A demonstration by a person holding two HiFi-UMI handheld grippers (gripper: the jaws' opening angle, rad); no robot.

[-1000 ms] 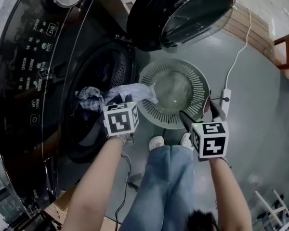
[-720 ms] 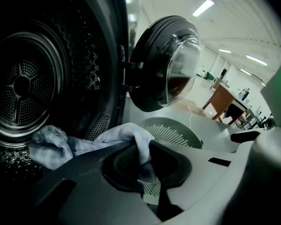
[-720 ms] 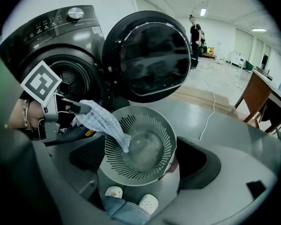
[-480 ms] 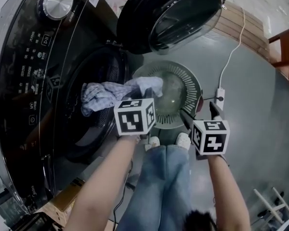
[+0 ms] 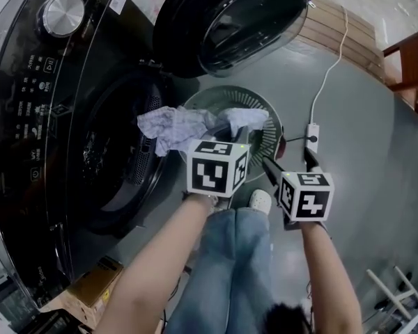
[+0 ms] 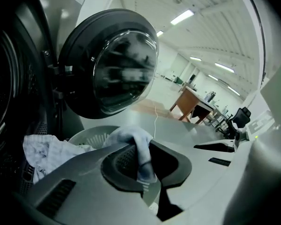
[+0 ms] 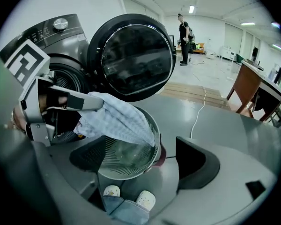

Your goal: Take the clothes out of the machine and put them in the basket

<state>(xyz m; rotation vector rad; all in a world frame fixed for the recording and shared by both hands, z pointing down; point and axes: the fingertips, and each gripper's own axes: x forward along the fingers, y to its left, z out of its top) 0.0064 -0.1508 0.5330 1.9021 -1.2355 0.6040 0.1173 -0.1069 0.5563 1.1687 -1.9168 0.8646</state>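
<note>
A pale checked cloth (image 5: 177,125) hangs in the air, stretched from the mouth of the black washing machine (image 5: 63,138) to above the round grey slotted basket (image 5: 270,136) on the floor. My left gripper (image 5: 235,126) is shut on the cloth's white end, over the basket. In the left gripper view the cloth (image 6: 133,137) is pinched between the closed jaws of the left gripper (image 6: 144,162), with the basket (image 6: 90,136) behind. My right gripper (image 5: 289,160) stands open and empty beside the basket's right rim. The right gripper view shows the right gripper (image 7: 143,161) spread wide above the basket (image 7: 116,175), with the cloth (image 7: 119,121) draped over it.
The machine's round door (image 5: 237,19) stands open above the basket. A white cable and power strip (image 5: 311,134) lie on the grey floor to the right. The person's shoes (image 5: 260,200) are just in front of the basket. A cardboard box (image 5: 90,294) sits at lower left. A wooden table (image 5: 407,61) stands at far right.
My left gripper has moved right from the drum's mouth to over the basket, pulling the cloth out of the machine. The right gripper has stayed by the basket's right side, open.
</note>
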